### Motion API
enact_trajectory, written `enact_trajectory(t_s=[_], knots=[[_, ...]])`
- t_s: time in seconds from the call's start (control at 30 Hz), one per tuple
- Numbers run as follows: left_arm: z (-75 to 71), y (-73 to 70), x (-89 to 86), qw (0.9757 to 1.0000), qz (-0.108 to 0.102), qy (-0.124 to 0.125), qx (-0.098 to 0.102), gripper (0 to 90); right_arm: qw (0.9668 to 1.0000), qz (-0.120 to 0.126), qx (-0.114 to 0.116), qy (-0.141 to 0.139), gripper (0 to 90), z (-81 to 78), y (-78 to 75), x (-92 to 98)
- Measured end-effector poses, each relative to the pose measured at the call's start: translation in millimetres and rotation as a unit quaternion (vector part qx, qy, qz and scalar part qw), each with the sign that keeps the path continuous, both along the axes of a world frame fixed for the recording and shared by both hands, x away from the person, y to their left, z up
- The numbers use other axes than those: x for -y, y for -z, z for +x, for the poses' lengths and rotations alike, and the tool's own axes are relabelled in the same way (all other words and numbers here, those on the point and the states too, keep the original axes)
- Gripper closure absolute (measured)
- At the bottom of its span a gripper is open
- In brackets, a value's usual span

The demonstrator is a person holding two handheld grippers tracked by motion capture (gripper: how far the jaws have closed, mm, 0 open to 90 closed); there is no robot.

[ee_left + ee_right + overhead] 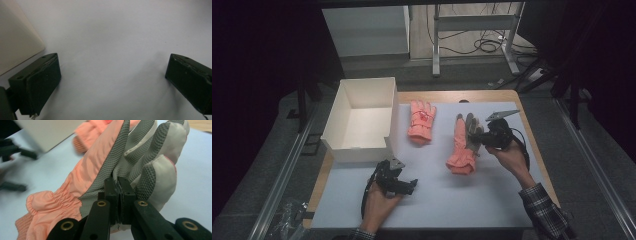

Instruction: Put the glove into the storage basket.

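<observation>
**Right claw clamps a glove, left claw waits wide open**

The right gripper [479, 136] has its jaws pressed together on the grey palm of the near glove [461, 145], and in the right gripper view you can see that pinch up close: the right gripper [119, 195] bites a fold of textured grey fabric just below the padded fingers of the near glove [100, 182]. The glove is tipped up on its edge, cuff toward the person, salmon back facing left. The right hand [511, 157] wraps the tool from the right side of the table.

Over on the left, the left gripper [408, 186] sits in the left hand [379, 202] low over the white mat [437, 195], just in front of the white box [362, 120]. Its own view shows the left gripper [112, 85] with jaws spread wide, bare mat between them, and a corner of the white box [15, 45] at the upper left.

The second glove [421, 121] lies flat, fingers pointing away, between the box and the held glove, apart from both.
</observation>
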State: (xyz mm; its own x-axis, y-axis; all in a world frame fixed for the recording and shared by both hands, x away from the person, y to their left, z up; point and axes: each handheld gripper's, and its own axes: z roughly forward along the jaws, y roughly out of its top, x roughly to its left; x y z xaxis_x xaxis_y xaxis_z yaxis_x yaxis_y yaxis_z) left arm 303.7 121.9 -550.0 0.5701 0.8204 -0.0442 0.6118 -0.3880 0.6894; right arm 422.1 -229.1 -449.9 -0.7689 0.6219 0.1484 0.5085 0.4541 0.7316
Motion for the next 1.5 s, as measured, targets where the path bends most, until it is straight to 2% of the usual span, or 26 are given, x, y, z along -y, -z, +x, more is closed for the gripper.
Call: enact_trajectory(t_s=[0.13, 0.3, 0.33, 0.47, 0.67, 0.8, 0.87, 1.0, 1.03, 1.13, 1.37, 1.5], knots=[[0.0, 0.0, 0.0, 1.0, 0.0, 0.0, 0.0, 0.3, 0.9994, 0.005, -0.008, -0.032, 86.9, -15.8, 1.3, -6.3], [0.0, -0.1, -0.2, 1.0, 0.001, 0.001, 0.0, 0.3, 0.9982, 0.012, -0.015, -0.057, 86.9, -29.2, 5.7, -13.6], [0.0, -0.1, -0.2, 1.0, 0.001, 0.001, 0.0, 0.3, 0.9972, 0.014, -0.019, -0.07, 86.9, -34.6, 9.4, -17.9], [0.2, -0.1, -0.3, 1.0, 0.002, 0.002, 0.001, 0.3, 0.9951, -0.003, -0.019, -0.098, 86.9, -40.3, 18.6, -26.2], [0.0, 0.1, 0.1, 1.0, -0.001, -0.001, 0.0, 0.3, 0.993, -0.031, -0.019, -0.113, 86.7, -33.1, 36.1, -29.4], [0.0, 0.0, 0.0, 1.0, 0.0, 0.0, 0.0, 0.3, 0.9926, -0.035, -0.02, -0.114, 85.3, -29.1, 44.8, -29.8], [0.0, 0.0, 0.0, 1.0, 0.0, 0.0, 0.0, 0.3, 0.9932, -0.034, -0.013, -0.111, 79.4, -26.0, 47.3, -28.6], [0.0, 0.1, 0.2, 1.0, -0.001, -0.001, 0.001, 0.3, 0.9945, -0.037, 0.0, -0.098, 74.4, -24.4, 42.9, -26.2], [0.0, 0.1, 0.0, 1.0, 0.0, 0.0, 0.0, 0.3, 0.9956, -0.036, 0.009, -0.087, 71.9, -22.9, 38.2, -25.2], [-0.2, 0.1, 0.2, 1.0, -0.001, -0.001, -0.001, 0.3, 0.9962, -0.033, 0.019, -0.079, 67.7, -20.8, 31.7, -25.6], [0.0, 0.0, 0.0, 1.0, 0.0, 0.0, 0.0, 0.3, 0.9975, -0.022, 0.024, -0.063, 61.8, -14.3, 25.2, -31.5], [-0.2, 0.1, 0.2, 1.0, -0.001, -0.001, -0.001, 0.3, 0.9976, -0.024, 0.024, -0.06, 59.2, -10.2, 24.3, -37.1]])
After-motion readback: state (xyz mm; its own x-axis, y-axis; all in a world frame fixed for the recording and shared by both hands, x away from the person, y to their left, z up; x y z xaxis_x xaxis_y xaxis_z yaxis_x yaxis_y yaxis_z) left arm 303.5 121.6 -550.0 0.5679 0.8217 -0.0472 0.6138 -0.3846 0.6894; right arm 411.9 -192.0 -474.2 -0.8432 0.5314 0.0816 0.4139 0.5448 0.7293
